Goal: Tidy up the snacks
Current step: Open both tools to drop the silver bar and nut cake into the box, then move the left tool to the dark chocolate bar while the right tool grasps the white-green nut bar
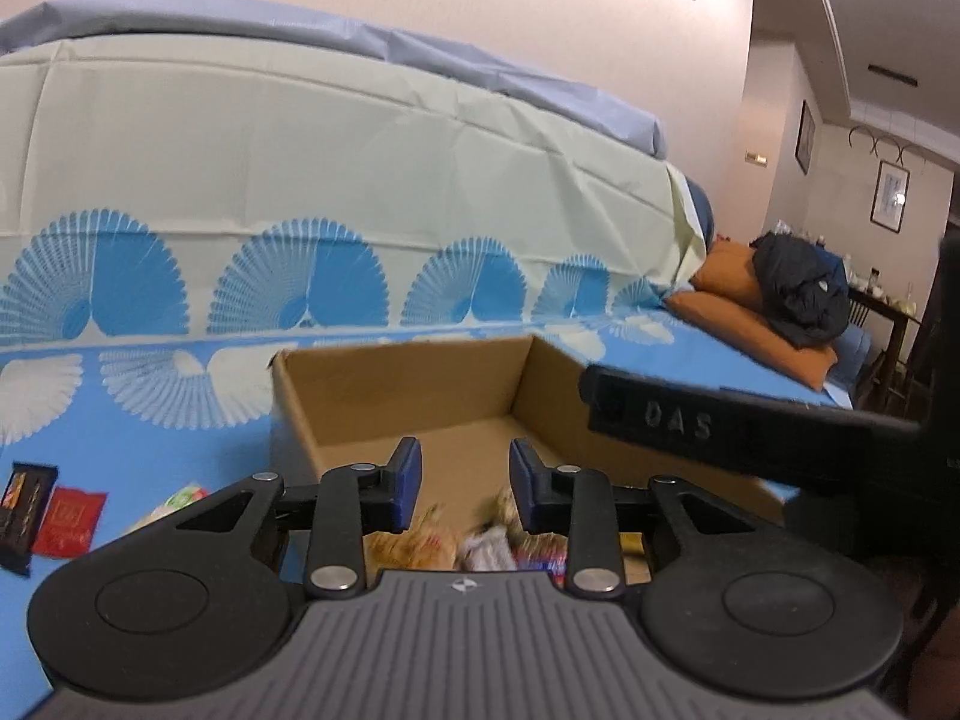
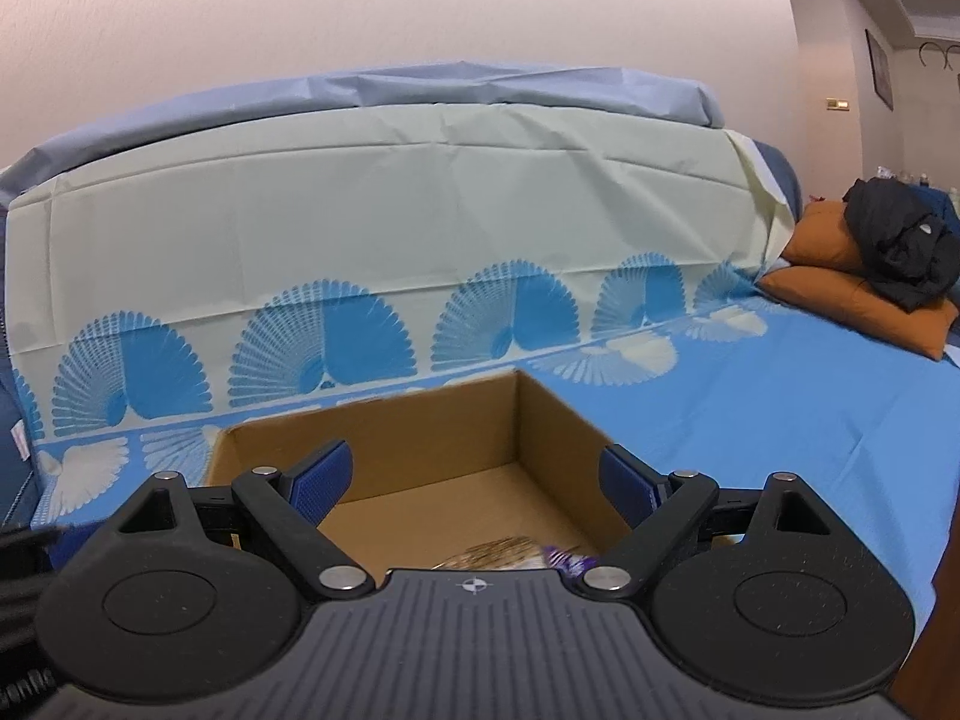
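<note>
In the left wrist view, the left gripper (image 1: pixel 464 483) hangs over the near end of an open cardboard box (image 1: pixel 420 390) that sits on a blue cloth (image 1: pixel 180 450) with white fan prints. Its blue pads (image 1: pixel 410 483) stand a narrow way apart with nothing pressed between them. Below the gap, on the box floor at its near end, lies a blurred heap of snacks (image 1: pixel 480 546): pale, tan and purple wrappers whose long axes cannot be told. The box runs away from the camera, its far wall bare and the far half of its floor bare. The right gripper's black body (image 1: pixel 690 420) crosses over the box's right wall. Left of the box, on the cloth, lie a dark bar (image 1: pixel 27 510), its long axis running away from the camera, a red packet (image 1: pixel 69 522) just beside it, and a green-and-white pack (image 1: pixel 177 501) partly hidden by the gripper.

In the right wrist view, the right gripper (image 2: pixel 474 483) is over the same box (image 2: pixel 390 438), pointing toward its far right corner. Its pads (image 2: pixel 318 483) stand wide and hold nothing. At the near end of the floor, close under the gripper body, a ridged tan pack (image 2: pixel 498 552) lies with its long axis across the picture, and a purple wrapper (image 2: pixel 567 558) touches its right end. Beyond the cloth (image 2: pixel 780 420), orange pillows (image 2: pixel 840 294) carry a dark garment (image 2: pixel 900 246).
</note>
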The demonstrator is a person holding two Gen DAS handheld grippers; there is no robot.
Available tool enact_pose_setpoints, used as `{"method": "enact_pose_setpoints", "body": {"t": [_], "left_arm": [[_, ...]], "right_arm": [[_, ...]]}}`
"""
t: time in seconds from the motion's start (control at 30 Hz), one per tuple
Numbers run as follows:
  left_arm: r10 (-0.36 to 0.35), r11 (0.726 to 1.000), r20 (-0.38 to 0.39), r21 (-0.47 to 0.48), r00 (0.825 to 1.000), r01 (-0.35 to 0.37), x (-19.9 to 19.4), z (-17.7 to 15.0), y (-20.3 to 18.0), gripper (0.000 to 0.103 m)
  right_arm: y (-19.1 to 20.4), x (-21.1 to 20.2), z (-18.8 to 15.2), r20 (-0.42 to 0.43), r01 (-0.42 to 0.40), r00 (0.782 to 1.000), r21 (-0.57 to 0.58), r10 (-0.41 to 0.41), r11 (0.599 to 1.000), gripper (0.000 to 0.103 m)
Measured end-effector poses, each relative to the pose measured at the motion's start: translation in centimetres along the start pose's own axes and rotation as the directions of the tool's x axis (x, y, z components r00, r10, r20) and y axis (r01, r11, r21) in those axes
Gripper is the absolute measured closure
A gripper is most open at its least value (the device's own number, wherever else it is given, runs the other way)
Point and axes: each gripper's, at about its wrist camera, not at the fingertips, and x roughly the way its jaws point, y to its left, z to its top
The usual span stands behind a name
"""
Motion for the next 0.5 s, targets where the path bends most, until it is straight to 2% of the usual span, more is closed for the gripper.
{"method": "enact_pose_setpoints", "body": {"t": [0.13,0.33,0.43,0.5], "left_arm": [[-0.008,1.000,-0.044,0.011,0.999,0.009,-1.8,-0.7,1.1,0.068],[0.026,0.999,-0.075,0.028,0.997,-0.024,-3.7,-1.6,2.9,0.068],[0.075,0.997,-0.080,-0.001,0.994,-0.075,-4.4,-1.6,4.3,0.068],[0.107,0.993,-0.095,-0.044,0.990,-0.112,-4.8,-1.4,5.6,0.083]], "right_arm": [[1.4,-0.5,-0.4,-0.008,-0.022,1.000,0.009,0.022,1.000,0.013],[3.4,-1.4,-1.1,-0.019,-0.063,0.998,0.010,0.063,0.998,0.014],[4.2,-1.7,-1.3,-0.024,-0.082,0.996,0.012,0.082,0.997,0.022],[4.5,-1.7,-1.4,-0.032,-0.099,0.994,0.021,0.100,0.995,0.036]]}}
